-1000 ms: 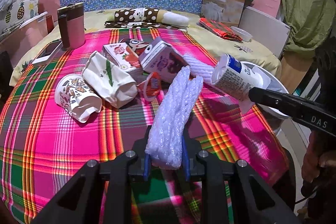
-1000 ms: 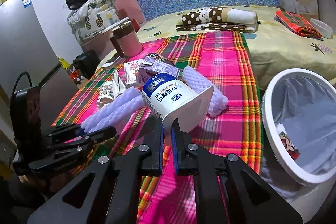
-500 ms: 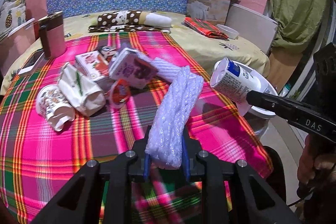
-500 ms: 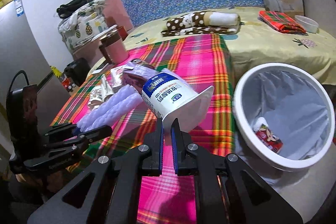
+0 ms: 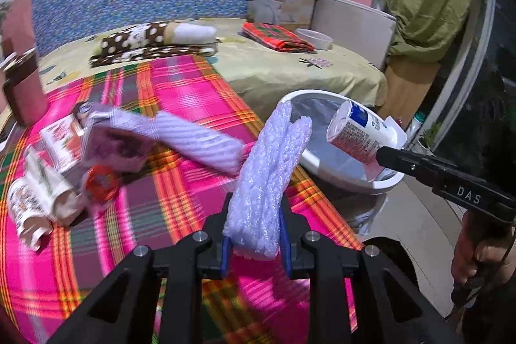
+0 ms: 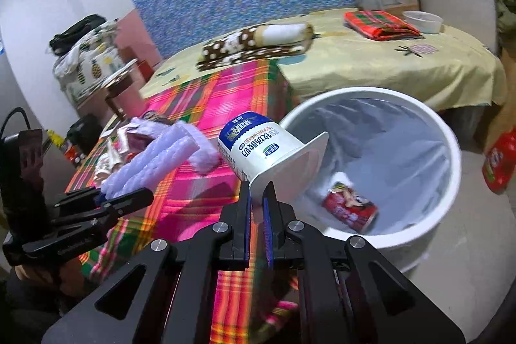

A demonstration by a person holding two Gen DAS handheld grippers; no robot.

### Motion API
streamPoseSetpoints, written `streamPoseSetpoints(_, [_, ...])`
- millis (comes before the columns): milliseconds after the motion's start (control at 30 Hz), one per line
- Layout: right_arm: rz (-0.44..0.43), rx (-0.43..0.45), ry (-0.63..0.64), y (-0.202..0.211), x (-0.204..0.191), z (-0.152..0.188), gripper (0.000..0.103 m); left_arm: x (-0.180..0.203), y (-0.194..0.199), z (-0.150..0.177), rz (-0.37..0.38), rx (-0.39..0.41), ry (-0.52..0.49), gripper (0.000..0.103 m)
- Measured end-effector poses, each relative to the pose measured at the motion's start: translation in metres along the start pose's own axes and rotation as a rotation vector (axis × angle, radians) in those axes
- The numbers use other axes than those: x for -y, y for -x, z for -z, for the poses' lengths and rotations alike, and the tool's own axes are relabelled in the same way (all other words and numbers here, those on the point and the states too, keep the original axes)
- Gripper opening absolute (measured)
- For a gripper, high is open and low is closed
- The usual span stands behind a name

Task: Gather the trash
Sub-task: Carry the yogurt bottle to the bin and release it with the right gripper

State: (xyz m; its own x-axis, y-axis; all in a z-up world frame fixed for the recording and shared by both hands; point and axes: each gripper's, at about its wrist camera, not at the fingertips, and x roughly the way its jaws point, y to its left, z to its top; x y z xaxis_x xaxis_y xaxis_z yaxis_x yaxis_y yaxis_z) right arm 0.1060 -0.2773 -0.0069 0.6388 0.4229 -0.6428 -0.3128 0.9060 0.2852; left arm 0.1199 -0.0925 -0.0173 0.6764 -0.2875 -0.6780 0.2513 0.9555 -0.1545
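A: What is the right gripper [image 6: 256, 202] holding?

B: A white yogurt cup [image 6: 258, 144]. The jaws are nearly shut and pinch its thin rim. The cup hangs right at the near edge of the white bin [image 6: 451, 157], not fully over the hole.

A: And the left gripper [image 5: 254, 244]?

B: Its jaws squeeze a white foam net [image 5: 271, 173]. The net sticks up over the plaid cloth [image 5: 190, 105], just beside the bin.

A: What's in the bin?

B: A red can [image 6: 350, 208] lies at the bottom.

A: How should the cup go in?

B: I think it should go farther over the middle of the bin first. Then open the jaws. If it drops at the edge, it could bounce off the rim onto the floor.

A: Is more trash left?

B: Yes. A paper cup [image 5: 27, 208] and cartons [image 5: 109, 144] lie on the cloth, well away from the bin.
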Motion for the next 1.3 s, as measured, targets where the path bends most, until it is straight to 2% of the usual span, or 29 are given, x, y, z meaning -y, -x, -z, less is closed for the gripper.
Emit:
streamPoseSetpoints(433, [0.066,-0.032,-0.083,-0.001,0.038,0.004,0.009,0.042,-0.045,-0.024,0.074,-0.047,-0.063,0.025])
streamPoseSetpoints(867, [0.089,-0.095,-0.118,-0.010,0.057,0.004,0.009,0.067,-0.083,-0.035,0.097,-0.089,-0.095,0.026])
streamPoseSetpoints(967, [0.097,-0.098,-0.118,-0.009,0.059,0.005,0.013,0.068,-0.088,-0.036,0.105,-0.097,-0.095,0.027])
streamPoseSetpoints(1067, [0.096,-0.092,-0.119,-0.006,0.061,0.006,0.019,0.072,-0.092,-0.037,0.109,-0.102,-0.097,0.031])
streamPoseSetpoints(1133, [0.097,-0.086,-0.123,-0.005,0.062,0.006,0.030,0.073,-0.094,-0.038,0.115,-0.102,-0.096,0.038])
streamPoseSetpoints(1300, [0.090,-0.068,-0.138,0.000,0.066,0.007,0.031,0.075,-0.091,-0.040,0.139,-0.084,-0.086,0.052])
